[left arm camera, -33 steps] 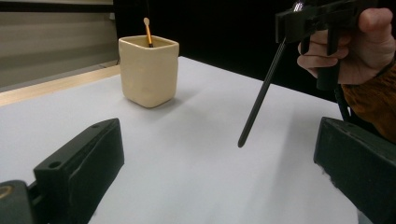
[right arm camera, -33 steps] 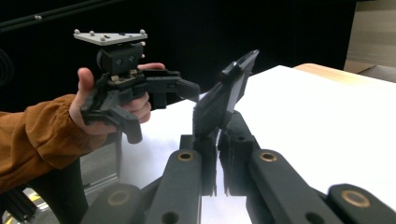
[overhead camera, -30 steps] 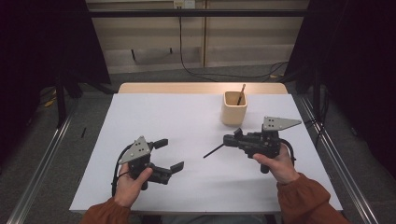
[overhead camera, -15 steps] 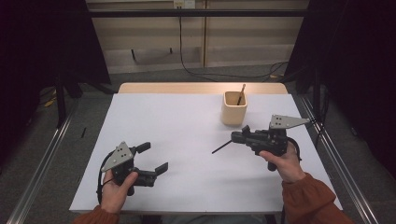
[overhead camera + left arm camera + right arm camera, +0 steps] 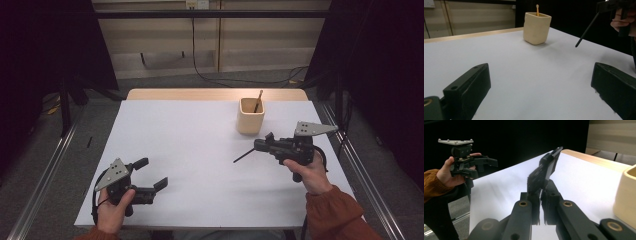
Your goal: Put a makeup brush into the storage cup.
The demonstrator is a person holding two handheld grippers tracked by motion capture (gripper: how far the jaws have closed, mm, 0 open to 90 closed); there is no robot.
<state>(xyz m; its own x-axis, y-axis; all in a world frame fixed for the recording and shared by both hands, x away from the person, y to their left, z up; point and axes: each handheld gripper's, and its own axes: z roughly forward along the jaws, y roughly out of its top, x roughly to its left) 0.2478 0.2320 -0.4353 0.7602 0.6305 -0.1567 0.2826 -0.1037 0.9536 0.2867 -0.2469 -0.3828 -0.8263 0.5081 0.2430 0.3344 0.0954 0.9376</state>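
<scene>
High view: right hand-held gripper (image 5: 260, 147) clamped on a thin dark stick (image 5: 244, 156), tip slanting down over the white worktop (image 5: 190, 150), just short of the beige cup (image 5: 250, 115). Compared with a second ago, lifted slightly and drawn right, nearer the cup; a light stick (image 5: 258, 100) already standing inside. Left hand-held gripper (image 5: 152, 175), jaws apart and empty, pulled back toward the near-left corner. Likely next: stick into cup.
</scene>
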